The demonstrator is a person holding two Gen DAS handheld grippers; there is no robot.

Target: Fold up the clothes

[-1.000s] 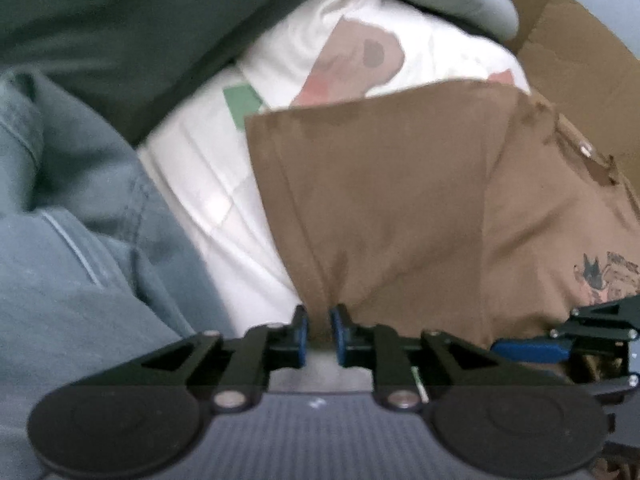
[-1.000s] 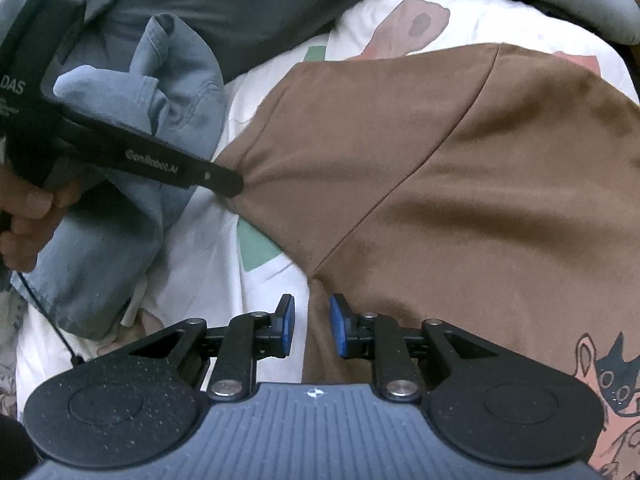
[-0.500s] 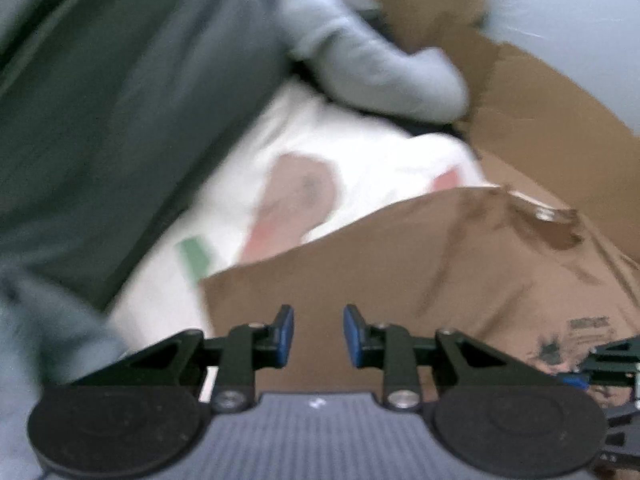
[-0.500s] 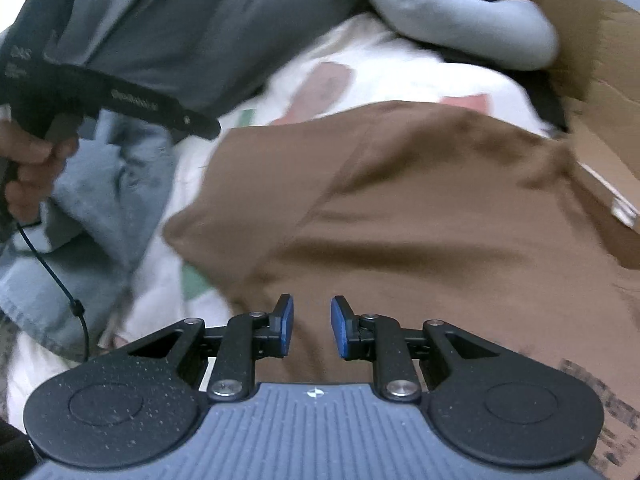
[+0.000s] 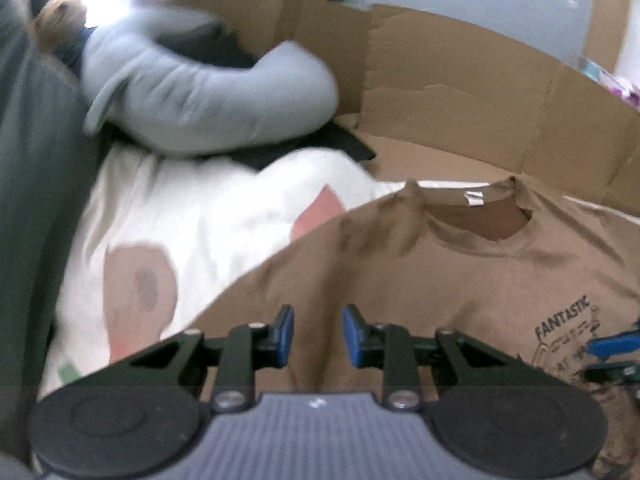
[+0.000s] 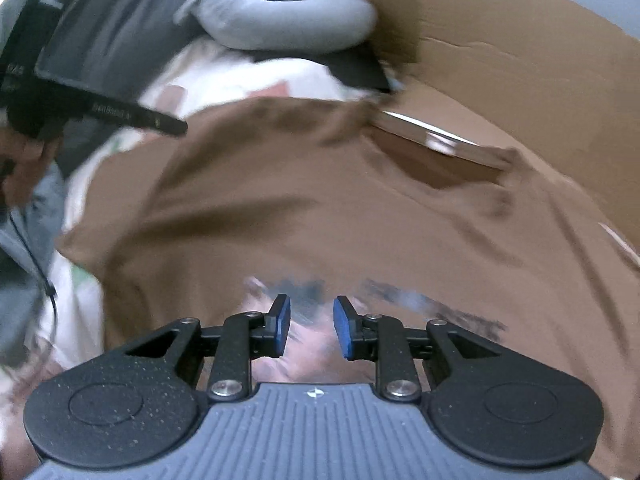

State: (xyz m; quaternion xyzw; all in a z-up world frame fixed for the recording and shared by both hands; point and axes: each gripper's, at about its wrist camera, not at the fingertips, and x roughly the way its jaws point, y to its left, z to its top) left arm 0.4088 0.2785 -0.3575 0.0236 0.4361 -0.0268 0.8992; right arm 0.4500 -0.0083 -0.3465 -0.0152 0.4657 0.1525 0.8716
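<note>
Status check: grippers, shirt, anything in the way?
Left gripper open, empty. Right gripper opening, nothing between pads. Brown shirt spread flat, print up, collar toward cardboard. Grey pillow beyond, clear of shirt.

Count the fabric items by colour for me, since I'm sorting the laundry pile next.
Brown: 1, the T-shirt
Light grey: 1, the padded roll
Dark grey: 1, the garment
Blue-grey: 1, the garment
White, printed: 1, the sheet
Total: 5
</note>
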